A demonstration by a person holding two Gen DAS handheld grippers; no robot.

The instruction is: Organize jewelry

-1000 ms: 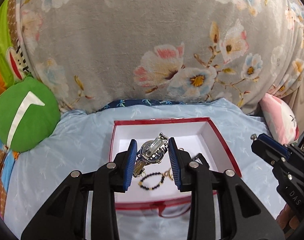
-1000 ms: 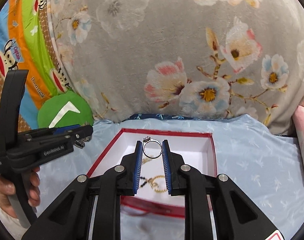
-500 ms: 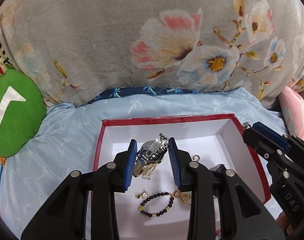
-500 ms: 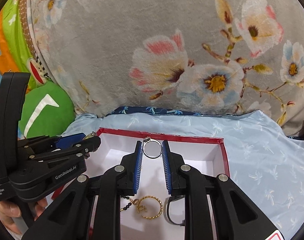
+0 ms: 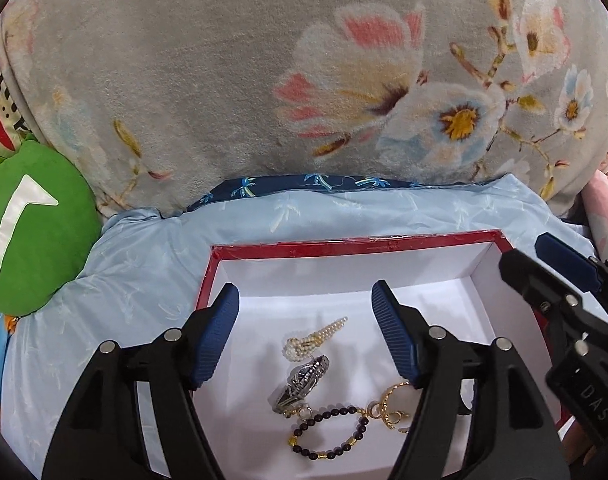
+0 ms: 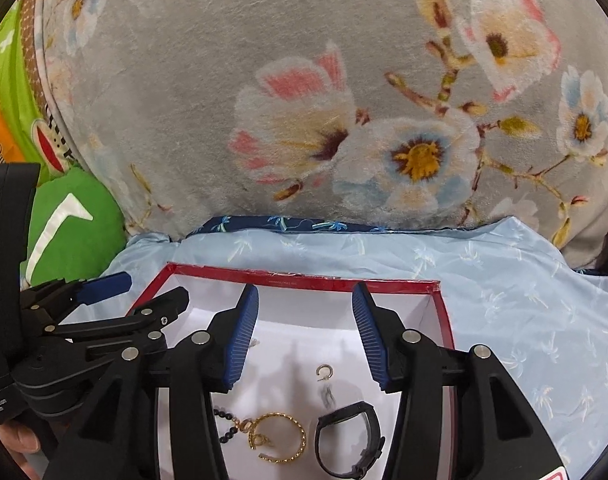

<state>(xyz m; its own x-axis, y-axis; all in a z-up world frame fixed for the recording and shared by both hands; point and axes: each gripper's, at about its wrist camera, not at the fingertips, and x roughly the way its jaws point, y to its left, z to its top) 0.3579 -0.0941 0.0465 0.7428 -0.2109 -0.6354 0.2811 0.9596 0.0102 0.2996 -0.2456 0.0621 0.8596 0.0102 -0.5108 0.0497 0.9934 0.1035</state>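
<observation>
Left gripper (image 5: 304,336) over red box (image 5: 356,243), jaws opening, nothing between pads; below, silver watch (image 5: 301,378) on white floor, pearl piece (image 5: 314,338) toward far edge, beaded bracelet (image 5: 330,434) toward near edge

A green cushion (image 5: 35,232) beside a floral blanket (image 5: 231,80), pale blue sheet (image 5: 143,264) below.

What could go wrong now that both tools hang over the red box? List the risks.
1. The silver metal watch lies against the pearl piece and the dark bead bracelet; crowded pieces may tangle or scratch.
2. The left tool and right tool, jaws opening and empty, sit close together over the red-rimmed white box; withdrawing, they could bump each other or its wall.
3. The blurred small silver ring may still be rolling.
</observation>
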